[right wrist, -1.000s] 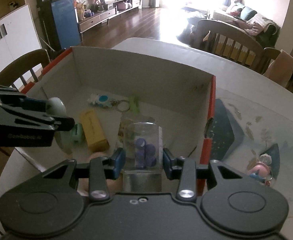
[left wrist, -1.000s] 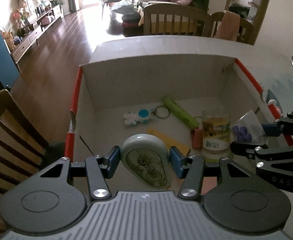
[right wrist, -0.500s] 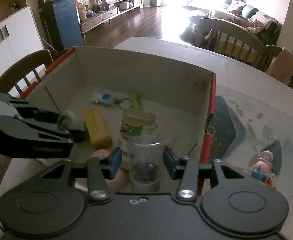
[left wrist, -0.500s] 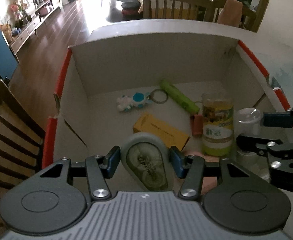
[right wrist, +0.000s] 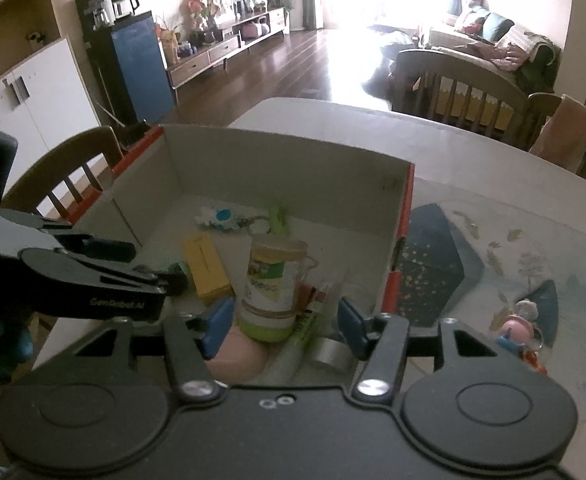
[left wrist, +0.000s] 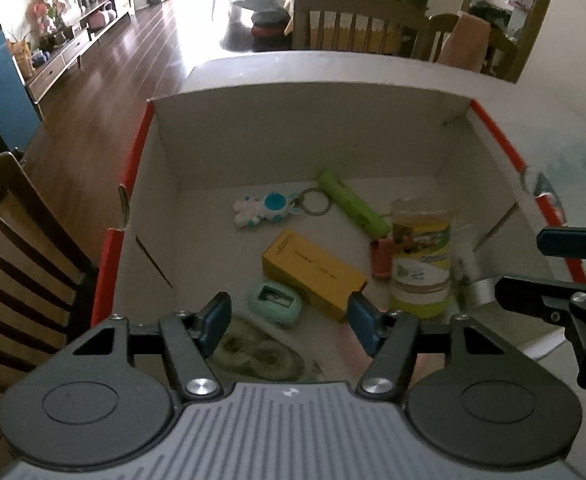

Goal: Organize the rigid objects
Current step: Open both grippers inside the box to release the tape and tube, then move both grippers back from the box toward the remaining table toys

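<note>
A cardboard box [left wrist: 149,208] with red edges holds the objects. My left gripper [left wrist: 289,320] is open above its near end; the oval tape dispenser [left wrist: 261,356] lies on the box floor just below it. My right gripper [right wrist: 283,322] is open over the box's near right corner; the clear lidded jar [left wrist: 467,276] lies tipped and blurred below it, also in the right wrist view [right wrist: 329,350]. A yellow-green labelled jar [left wrist: 421,256] stands upright beside it.
In the box lie a yellow carton [left wrist: 313,268], a teal sharpener [left wrist: 275,302], a green tube [left wrist: 353,204], a bunny keychain [left wrist: 265,210] and a pink thing [right wrist: 237,356]. A small toy [right wrist: 521,332] lies on the table right of the box. Chairs stand around the table.
Both grippers opened. The tape dispenser dropped from the left gripper to the box floor, and the clear jar left the right gripper and tipped over in the box.
</note>
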Demonstrator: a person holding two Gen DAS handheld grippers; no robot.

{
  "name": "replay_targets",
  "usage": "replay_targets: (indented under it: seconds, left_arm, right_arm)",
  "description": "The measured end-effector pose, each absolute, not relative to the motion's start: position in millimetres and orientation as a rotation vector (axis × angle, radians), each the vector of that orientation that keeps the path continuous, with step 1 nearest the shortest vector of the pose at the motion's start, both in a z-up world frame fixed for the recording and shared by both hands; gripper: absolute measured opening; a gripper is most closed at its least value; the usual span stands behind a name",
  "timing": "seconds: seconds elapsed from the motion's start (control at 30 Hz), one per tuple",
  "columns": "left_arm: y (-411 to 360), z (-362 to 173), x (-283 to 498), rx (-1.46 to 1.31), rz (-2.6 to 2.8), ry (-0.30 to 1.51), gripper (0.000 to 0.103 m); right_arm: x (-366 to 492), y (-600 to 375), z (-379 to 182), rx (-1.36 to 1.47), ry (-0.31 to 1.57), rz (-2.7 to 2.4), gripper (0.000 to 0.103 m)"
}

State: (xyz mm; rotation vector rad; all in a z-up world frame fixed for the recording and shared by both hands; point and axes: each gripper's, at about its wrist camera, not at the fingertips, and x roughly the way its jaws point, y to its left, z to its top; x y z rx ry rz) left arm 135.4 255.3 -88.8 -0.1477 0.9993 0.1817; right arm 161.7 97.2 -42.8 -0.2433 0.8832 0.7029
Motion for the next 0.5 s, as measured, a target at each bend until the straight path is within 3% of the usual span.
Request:
replay_targets:
  seconds: [0.5]
  left_arm:
    - [230,-29,110,-0.152,0.178,0.864,0.064]
  right_arm:
    - [145,60,-4,-0.163,0.797,0.763,0.066]
